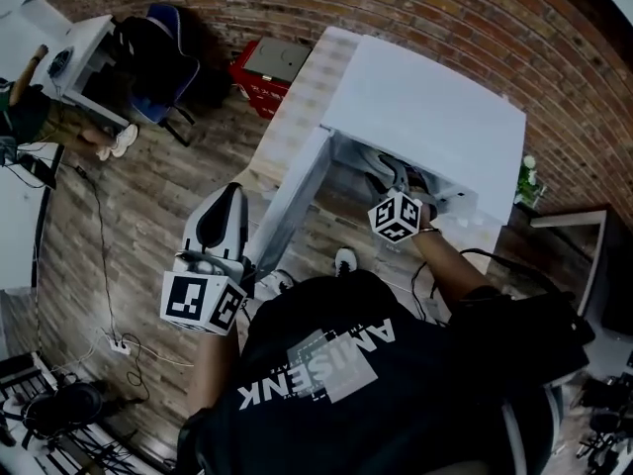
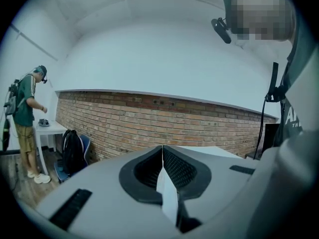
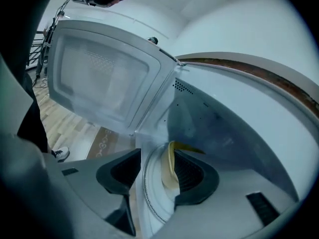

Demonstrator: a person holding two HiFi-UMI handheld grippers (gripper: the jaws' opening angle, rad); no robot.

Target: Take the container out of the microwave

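The white microwave point(image 1: 425, 117) stands with its door point(image 1: 292, 206) swung wide to the left. My right gripper point(image 3: 155, 154) reaches into the cavity from above. Its jaws stand open, with the rim of a yellow container point(image 3: 169, 171) between them, close against the right-hand pad and apart from the left one. Under the container lies the glass turntable point(image 3: 148, 195). From the head view, only this gripper's marker cube point(image 1: 396, 216) shows at the microwave mouth; the container is hidden. My left gripper point(image 1: 226, 196) hangs beside the door's outer edge, pads together point(image 2: 162, 148), holding nothing.
The open door point(image 3: 99, 78) blocks the left side of the cavity. A brick wall point(image 2: 164, 121) runs behind. A second person point(image 2: 27, 118) stands at a white table far left, by a chair with a dark backpack point(image 2: 72, 151). A red crate point(image 1: 262, 72) sits on the wood floor.
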